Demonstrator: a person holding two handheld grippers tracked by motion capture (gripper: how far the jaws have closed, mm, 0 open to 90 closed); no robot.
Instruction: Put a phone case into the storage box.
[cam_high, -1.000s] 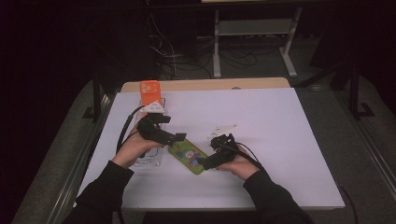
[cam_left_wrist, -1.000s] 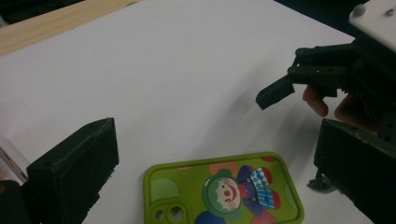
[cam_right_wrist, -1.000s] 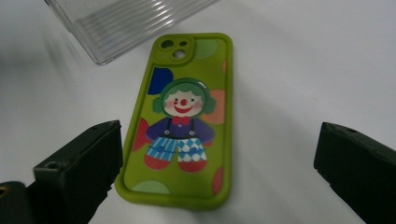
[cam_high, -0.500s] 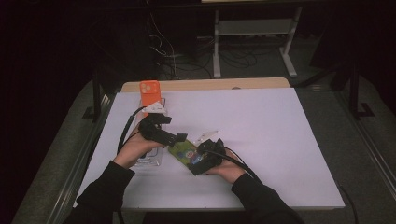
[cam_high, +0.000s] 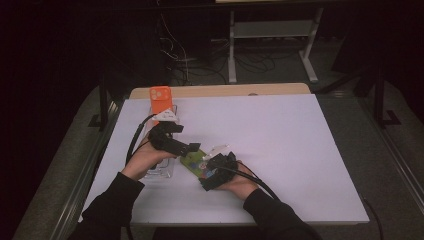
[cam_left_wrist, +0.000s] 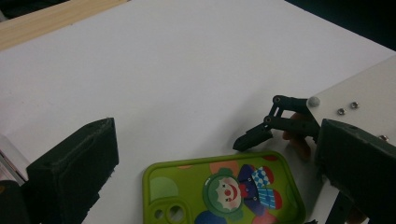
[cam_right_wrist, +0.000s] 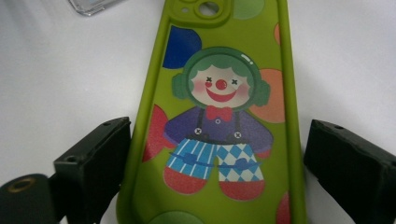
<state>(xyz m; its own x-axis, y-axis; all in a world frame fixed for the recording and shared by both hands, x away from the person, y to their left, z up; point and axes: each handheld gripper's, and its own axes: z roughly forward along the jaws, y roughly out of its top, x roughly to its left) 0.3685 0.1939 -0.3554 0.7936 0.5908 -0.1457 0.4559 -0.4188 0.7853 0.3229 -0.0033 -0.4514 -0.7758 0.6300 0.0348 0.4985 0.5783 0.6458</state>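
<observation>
The green case (cam_high: 197, 162) lies flat on the white table (cam_high: 300, 150), near the front edge and left of centre, clown side up, and both grippers are on it. The right gripper (cam_right_wrist: 219, 163) has its jaws straddling the case's bottom end, one on each long edge with a sliver of gap either side, so not clamped yet. They have just been closing in, the case between them (a sideways grip, I'd say, because the flat back offers nothing to pinch). The left gripper (cam_left_wrist: 196, 186) sits spread wide over the camera-hole end, nothing pressed; it looks placed to steady the case or take the far end. Just left, a clear case (cam_high: 160, 167) lies under the left hand, and an orange case (cam_high: 161, 97) waits at the far left, likely the rest of the batch.
</observation>
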